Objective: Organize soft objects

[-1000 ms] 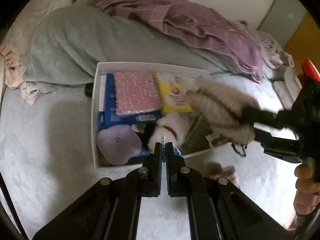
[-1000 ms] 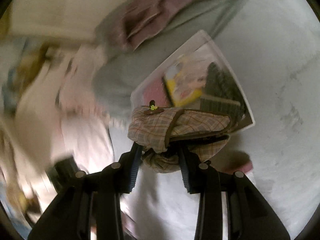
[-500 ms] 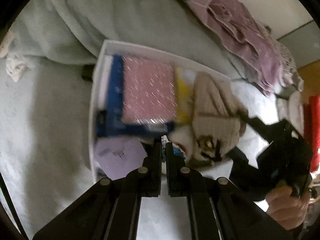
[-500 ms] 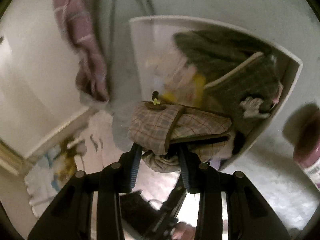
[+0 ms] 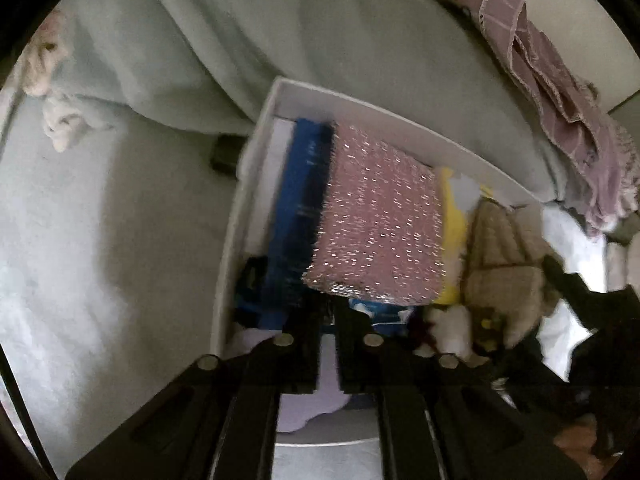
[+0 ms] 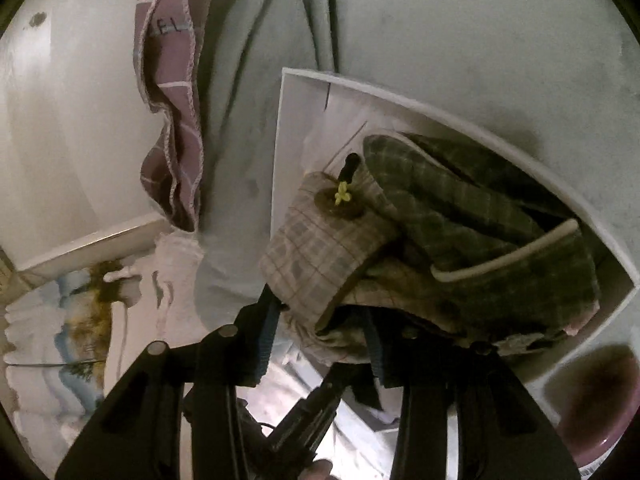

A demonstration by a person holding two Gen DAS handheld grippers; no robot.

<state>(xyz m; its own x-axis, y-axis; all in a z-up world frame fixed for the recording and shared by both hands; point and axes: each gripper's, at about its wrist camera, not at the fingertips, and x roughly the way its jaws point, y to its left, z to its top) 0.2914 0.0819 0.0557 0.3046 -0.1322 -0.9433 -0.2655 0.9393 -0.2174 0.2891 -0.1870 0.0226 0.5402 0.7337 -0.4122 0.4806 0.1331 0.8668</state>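
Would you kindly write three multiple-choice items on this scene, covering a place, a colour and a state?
1. Where does the sparkly pink pack lie?
A. In the white box
B. On the floor
C. On the purple blanket

2. What colour is the pack just right of it?
A. Green
B. Yellow
C. Black

3. What is the right gripper doing?
A. Hanging open, with nothing in it
B. Shut on the plaid fabric item
C. Shut on a bottle

Answers: A, the box walls surround it; B, the yellow pack adjoins it; B, plaid cloth fills the fingers.
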